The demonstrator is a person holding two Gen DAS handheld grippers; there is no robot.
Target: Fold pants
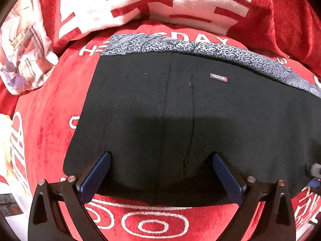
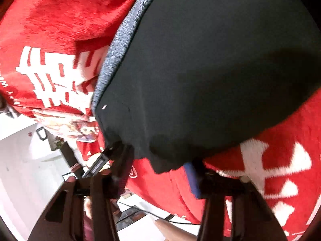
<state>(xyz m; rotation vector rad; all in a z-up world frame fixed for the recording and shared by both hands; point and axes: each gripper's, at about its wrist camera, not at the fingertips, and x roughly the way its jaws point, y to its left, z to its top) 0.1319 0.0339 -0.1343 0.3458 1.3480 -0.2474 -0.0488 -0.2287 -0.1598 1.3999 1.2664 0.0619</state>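
Black pants [image 1: 180, 110] lie folded flat on a red patterned blanket [image 1: 46, 124], with a small "FASHION" tag [image 1: 218, 78] and a grey speckled waistband [image 1: 180, 46] along the far edge. My left gripper [image 1: 160, 156] is open, its blue fingers [image 1: 96, 178] resting over the near edge of the pants, holding nothing. In the right wrist view the pants [image 2: 210, 70] fill the upper right. My right gripper [image 2: 158, 160] is open at the pants' near corner, with the fabric edge hanging between its fingers [image 2: 192, 178].
A red and white cushion [image 1: 150, 4] lies behind the pants, and a printed pillow [image 1: 22, 52] sits at the left. The right wrist view shows white floor [image 2: 24, 160] beyond the bed edge, and the left gripper's body [image 2: 100, 162] close by.
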